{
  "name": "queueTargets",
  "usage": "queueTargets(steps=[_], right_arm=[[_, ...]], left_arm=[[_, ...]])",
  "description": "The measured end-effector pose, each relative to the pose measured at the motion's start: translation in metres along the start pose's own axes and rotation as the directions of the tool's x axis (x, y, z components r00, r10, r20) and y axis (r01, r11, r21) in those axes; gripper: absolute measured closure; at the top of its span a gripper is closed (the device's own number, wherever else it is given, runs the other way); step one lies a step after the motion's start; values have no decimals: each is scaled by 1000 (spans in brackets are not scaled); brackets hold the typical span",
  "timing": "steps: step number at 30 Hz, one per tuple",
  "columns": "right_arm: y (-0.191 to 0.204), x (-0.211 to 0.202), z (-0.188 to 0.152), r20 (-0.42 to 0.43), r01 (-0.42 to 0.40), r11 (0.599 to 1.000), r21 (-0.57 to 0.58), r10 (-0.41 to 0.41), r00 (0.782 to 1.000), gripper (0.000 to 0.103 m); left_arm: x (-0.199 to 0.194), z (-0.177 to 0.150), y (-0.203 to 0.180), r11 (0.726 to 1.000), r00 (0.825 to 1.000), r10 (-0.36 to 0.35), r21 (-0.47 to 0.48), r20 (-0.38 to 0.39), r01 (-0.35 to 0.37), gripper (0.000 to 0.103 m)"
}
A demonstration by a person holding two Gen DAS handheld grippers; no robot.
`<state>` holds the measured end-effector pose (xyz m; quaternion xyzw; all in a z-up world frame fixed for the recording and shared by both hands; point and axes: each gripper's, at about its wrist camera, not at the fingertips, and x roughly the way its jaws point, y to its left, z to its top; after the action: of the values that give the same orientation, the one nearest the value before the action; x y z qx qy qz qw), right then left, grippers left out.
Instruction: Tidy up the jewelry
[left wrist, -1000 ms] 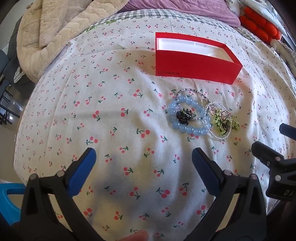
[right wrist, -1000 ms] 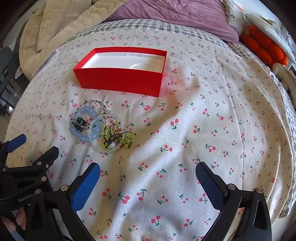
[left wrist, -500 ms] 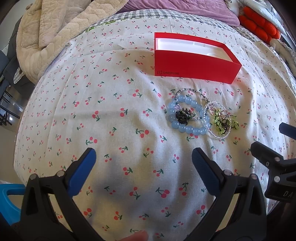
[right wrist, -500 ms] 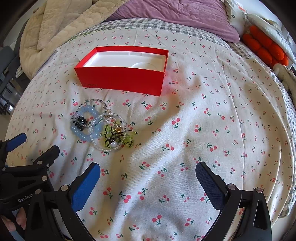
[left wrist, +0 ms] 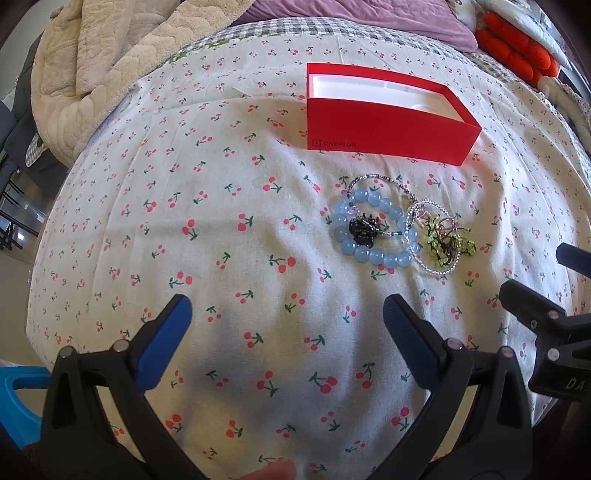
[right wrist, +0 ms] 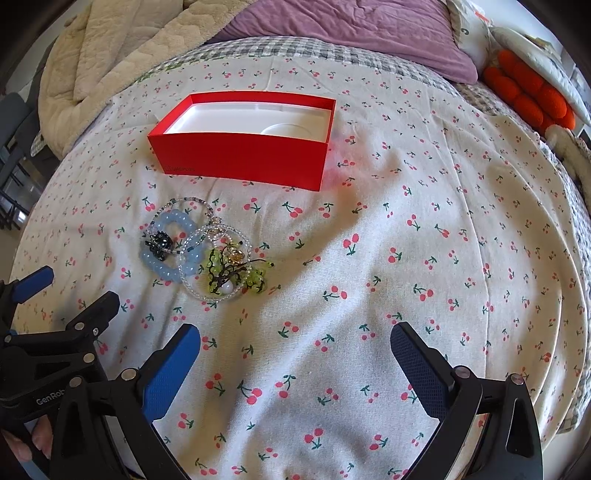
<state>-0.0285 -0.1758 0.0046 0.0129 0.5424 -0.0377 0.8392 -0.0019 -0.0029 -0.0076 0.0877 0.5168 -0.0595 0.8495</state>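
A pile of jewelry lies on the cherry-print bedsheet: a pale blue bead bracelet (left wrist: 369,254) (right wrist: 162,265) with a black charm (left wrist: 362,229), a clear bead bracelet (left wrist: 424,264) (right wrist: 195,288), and a green and black tangle (left wrist: 445,240) (right wrist: 229,271). An open red box (left wrist: 384,131) (right wrist: 243,158) with a white inside stands just beyond the pile. My left gripper (left wrist: 286,314) is open and empty, near and left of the pile. My right gripper (right wrist: 295,341) is open and empty, near and right of the pile.
A beige quilt (right wrist: 110,55) is heaped at the far left. A purple blanket (right wrist: 351,26) and an orange cushion (right wrist: 524,96) lie at the far side. The bed edge drops off at the left, by a blue object (left wrist: 14,398).
Both grippers have edged slightly forward toward the jewelry; the pile and box sit a little lower in view. Both stay open.
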Motion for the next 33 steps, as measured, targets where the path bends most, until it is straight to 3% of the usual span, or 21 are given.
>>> queueTargets(steps=[33], right_arm=[[0,-1,1,4,0,1000,2,0,1000,0]], left_arm=[[-3,1,3,1000,1000,-2,-3,11,2,0]])
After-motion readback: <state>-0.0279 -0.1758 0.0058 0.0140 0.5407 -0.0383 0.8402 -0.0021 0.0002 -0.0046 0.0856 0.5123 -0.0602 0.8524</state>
